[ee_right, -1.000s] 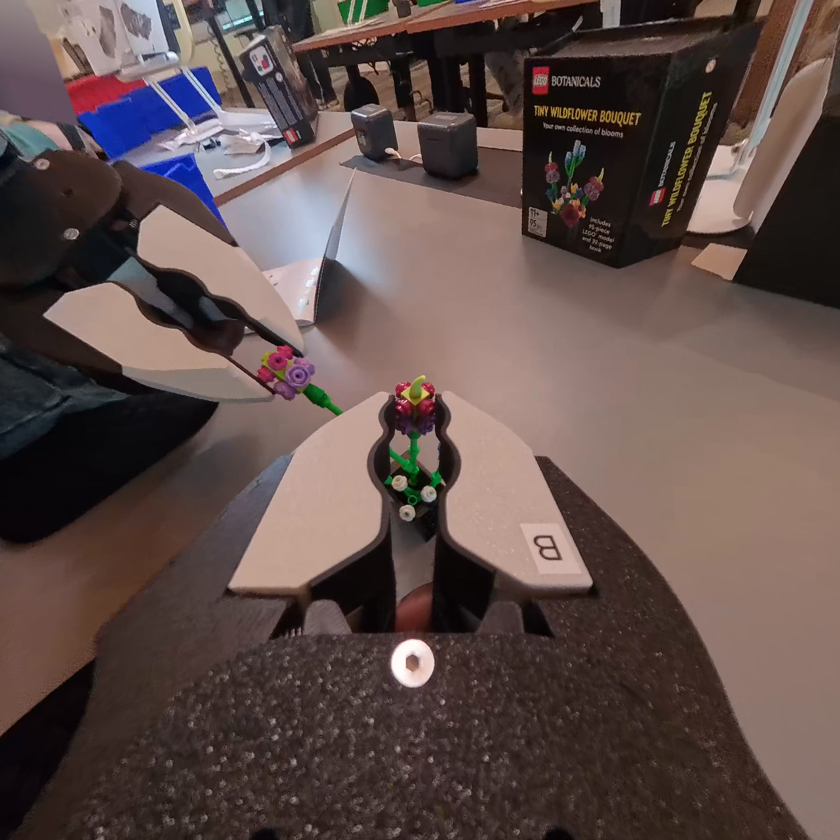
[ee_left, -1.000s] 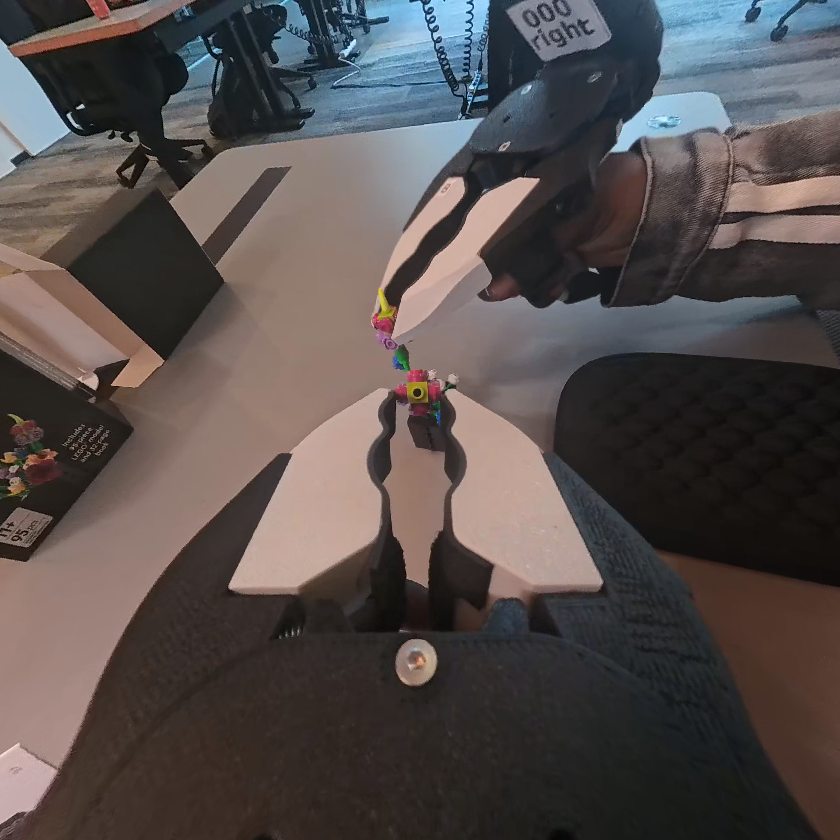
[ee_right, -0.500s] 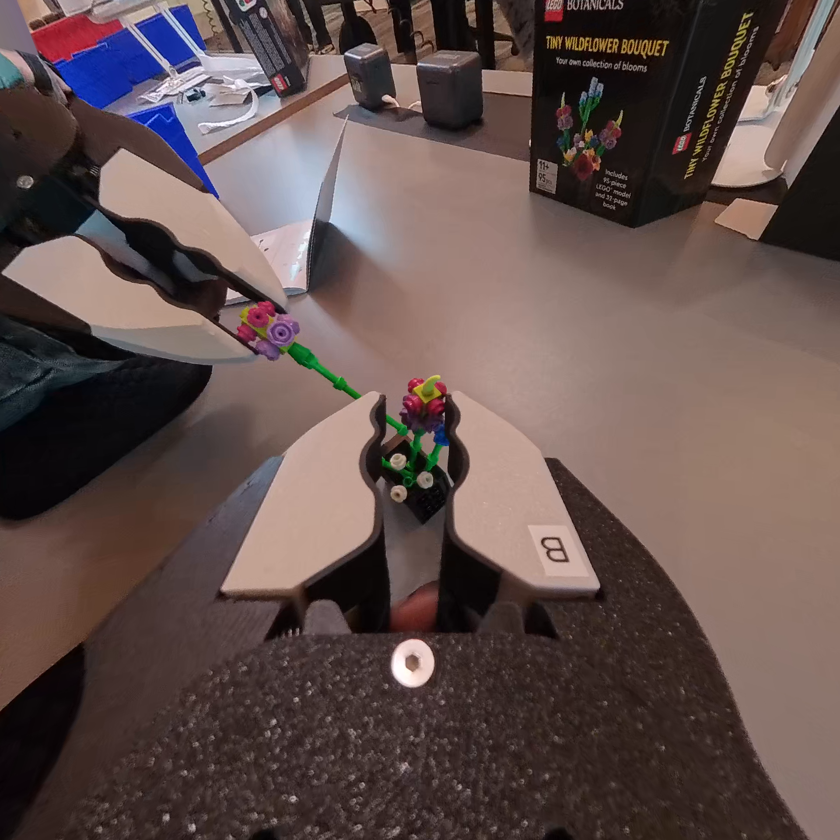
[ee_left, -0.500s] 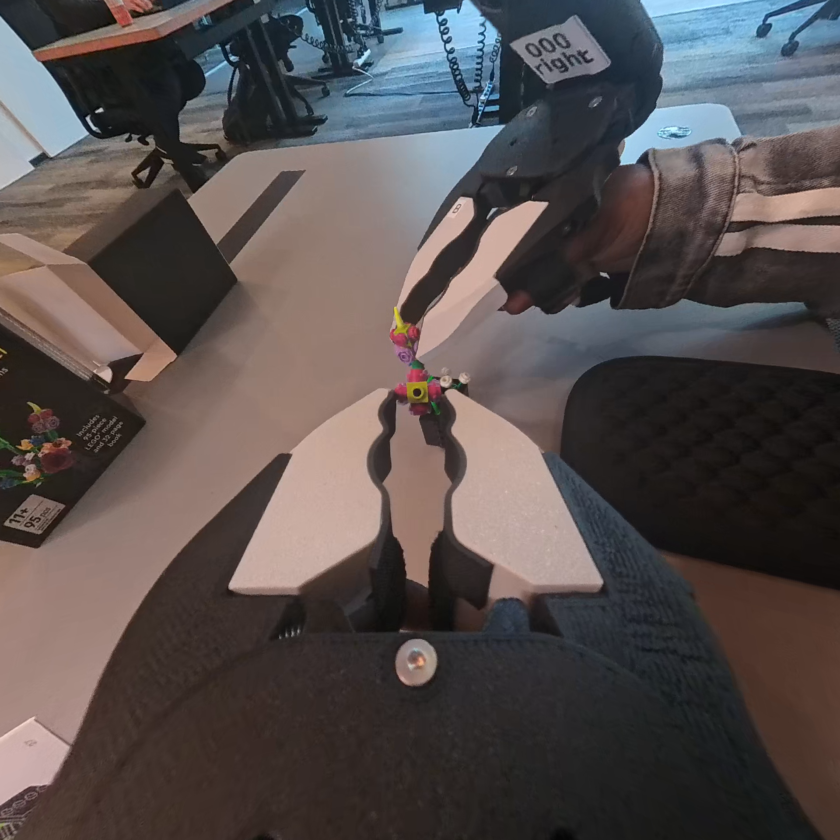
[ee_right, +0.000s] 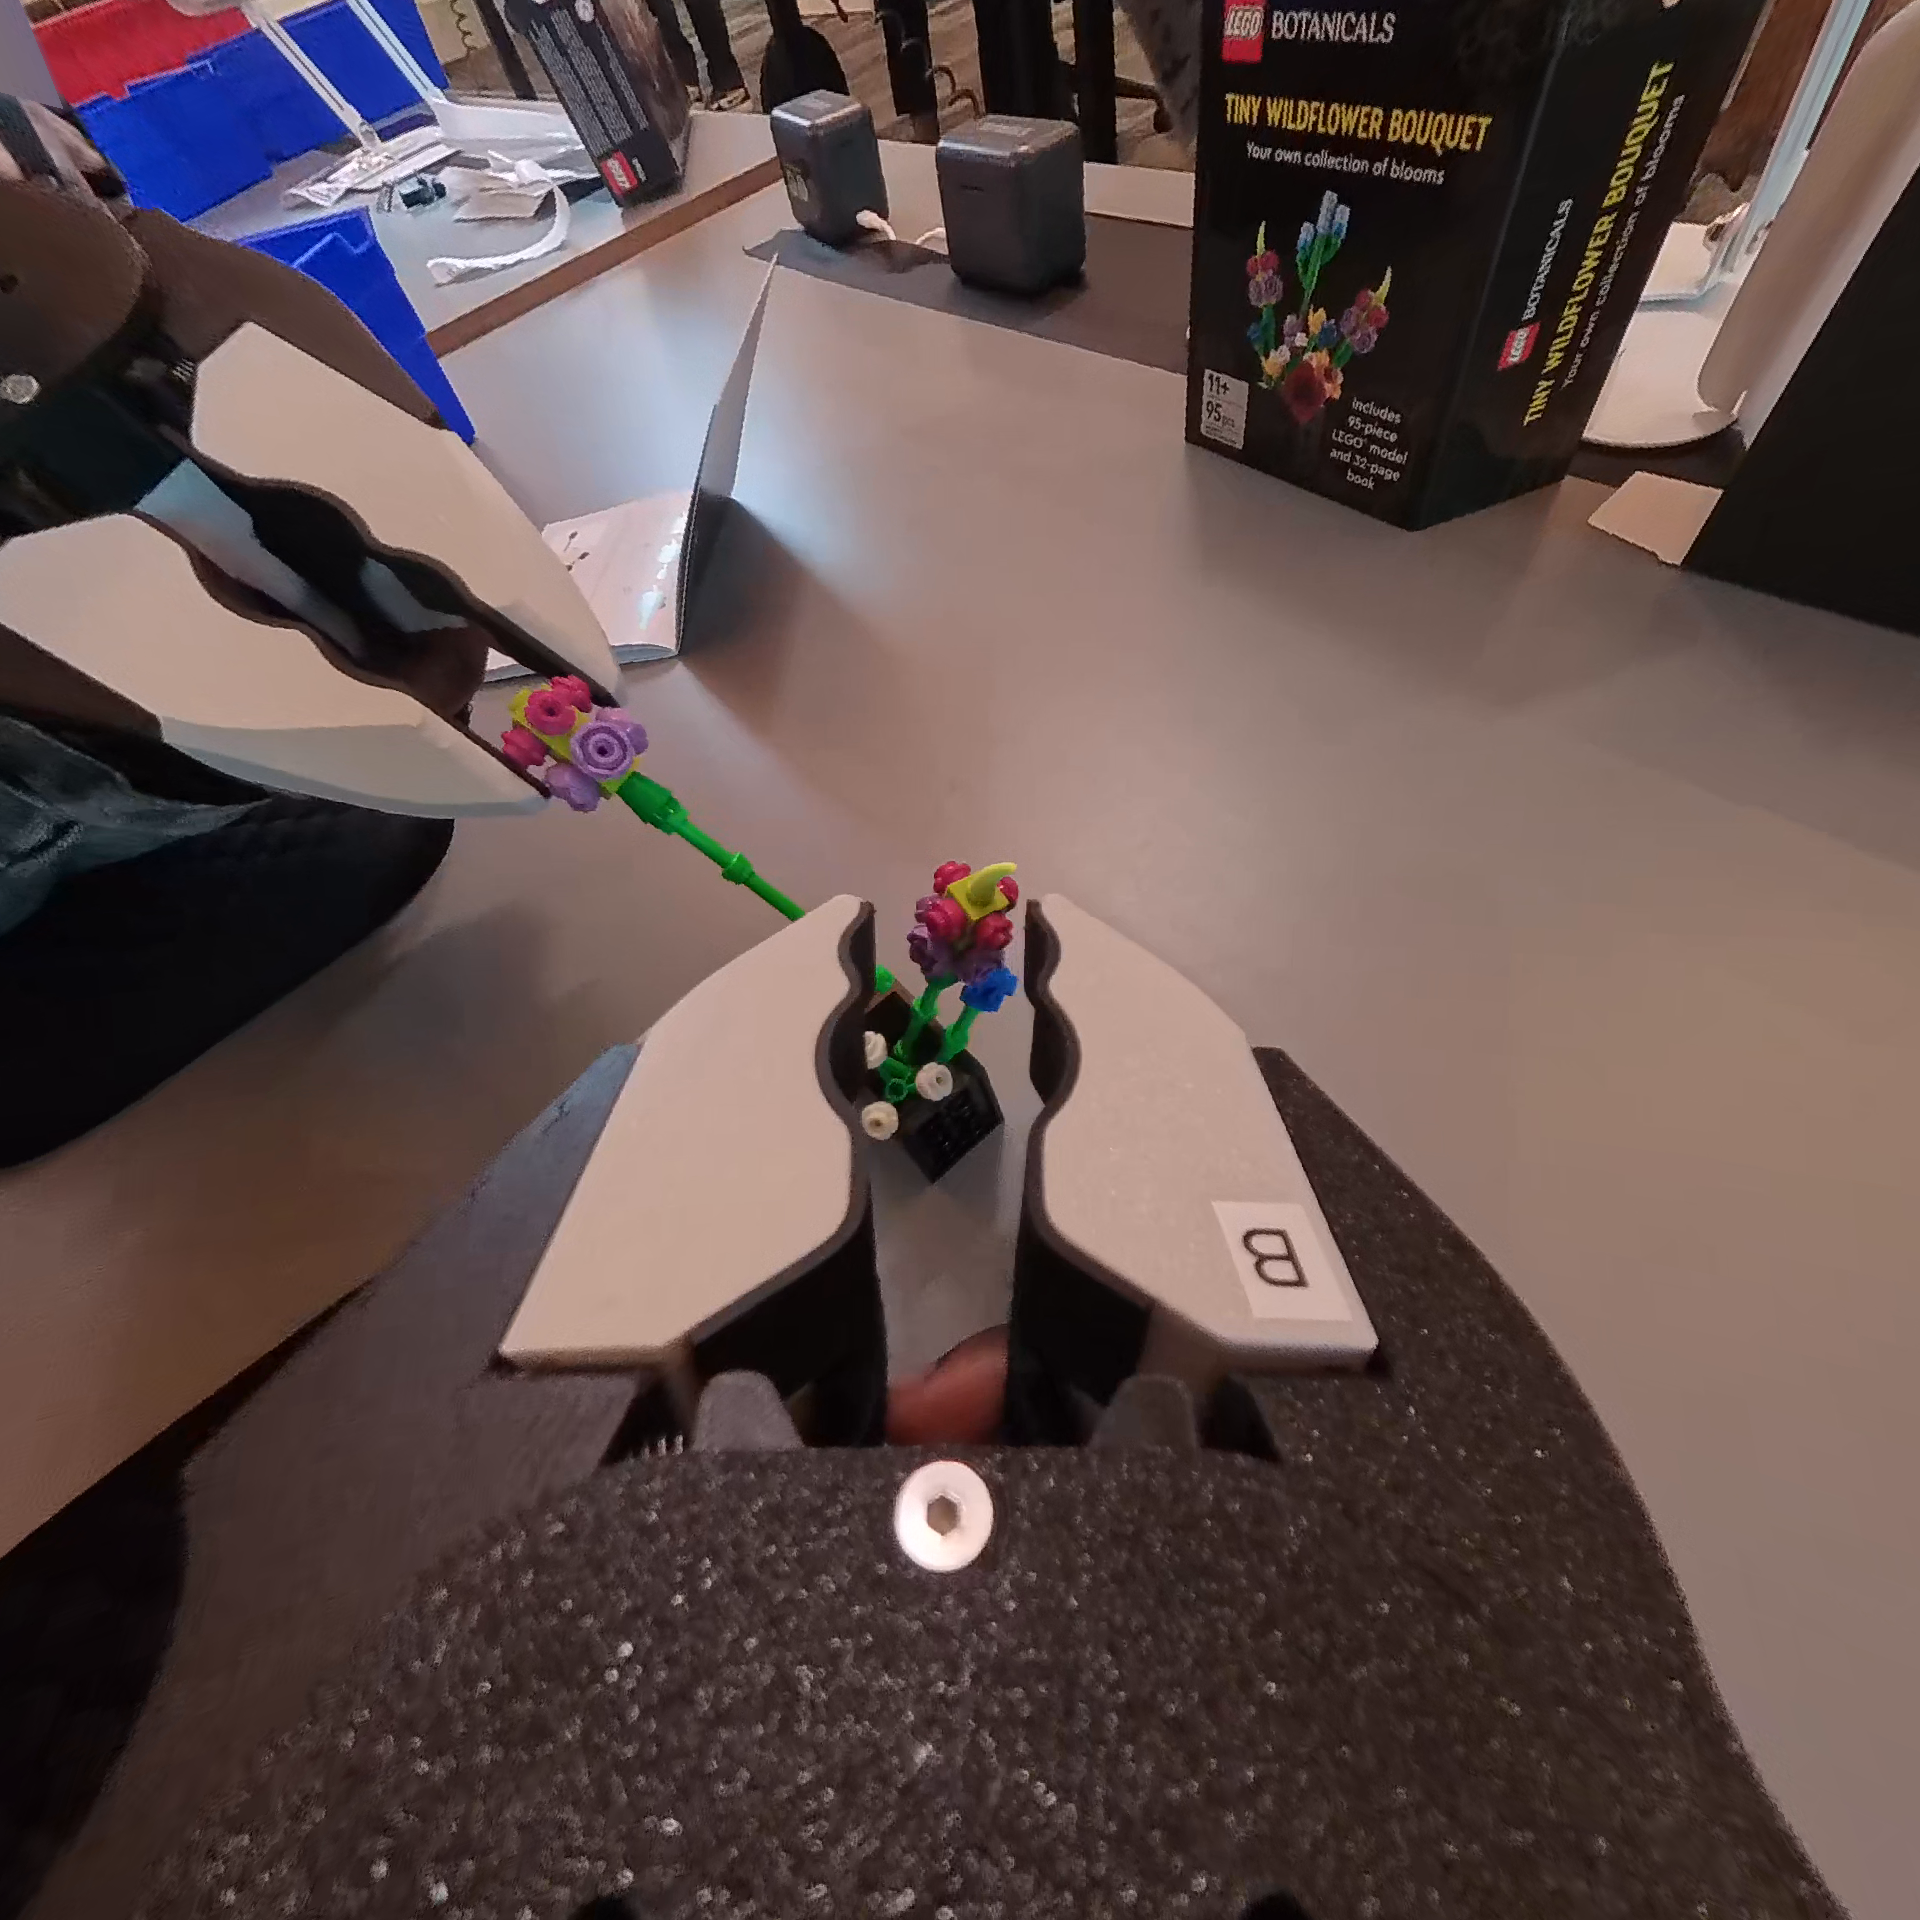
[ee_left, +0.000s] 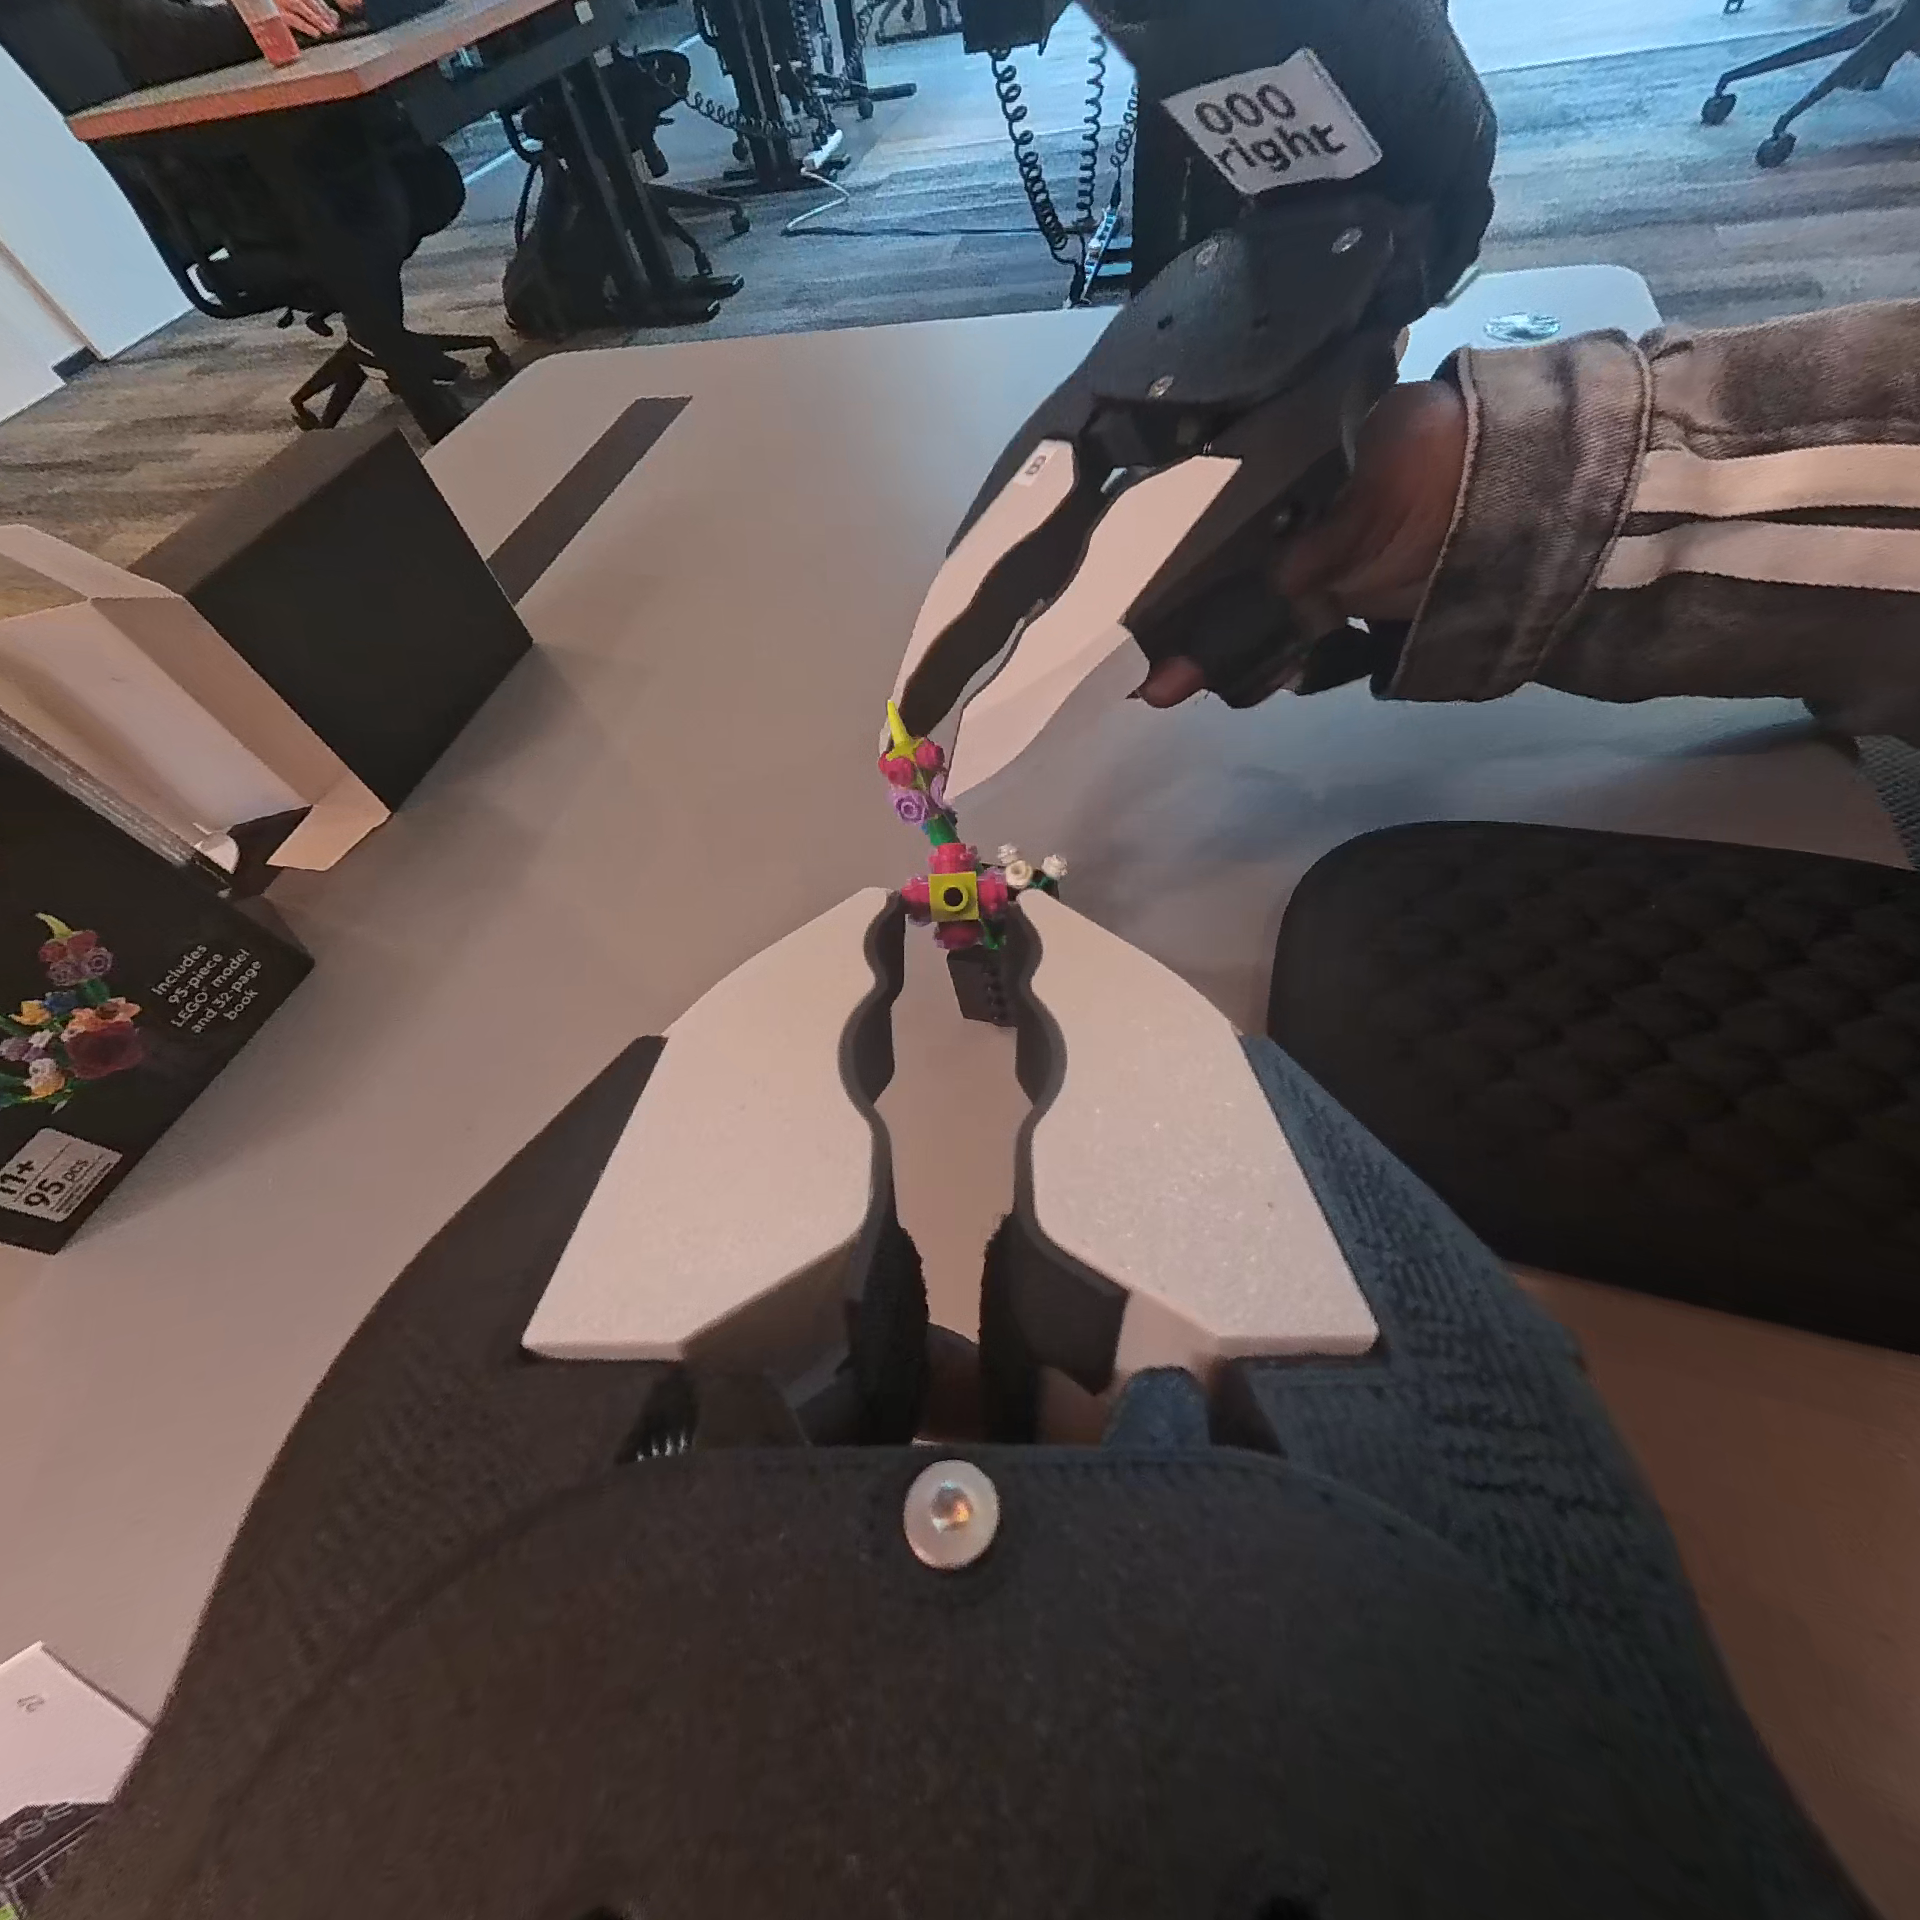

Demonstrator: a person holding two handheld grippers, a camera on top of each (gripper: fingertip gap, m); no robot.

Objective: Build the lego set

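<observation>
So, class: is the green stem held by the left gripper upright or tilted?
Tilted. The green stem slants from the left gripper down toward the black base; its lower end is hidden.

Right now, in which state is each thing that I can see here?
Left tool: shut on pink-and-purple lego flower.
Right tool: open, around yellow-tipped lego flower.
Small black lego base: resting on grey table.
Black cardboard lego box: upright.
White paper booklet: standing open.

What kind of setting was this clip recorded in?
Probably an open-plan office or lab: black wheeled office chairs on grey patterned carpet, orange-edged desks, and blue plastic storage bins beyond the grey worktable.
</observation>
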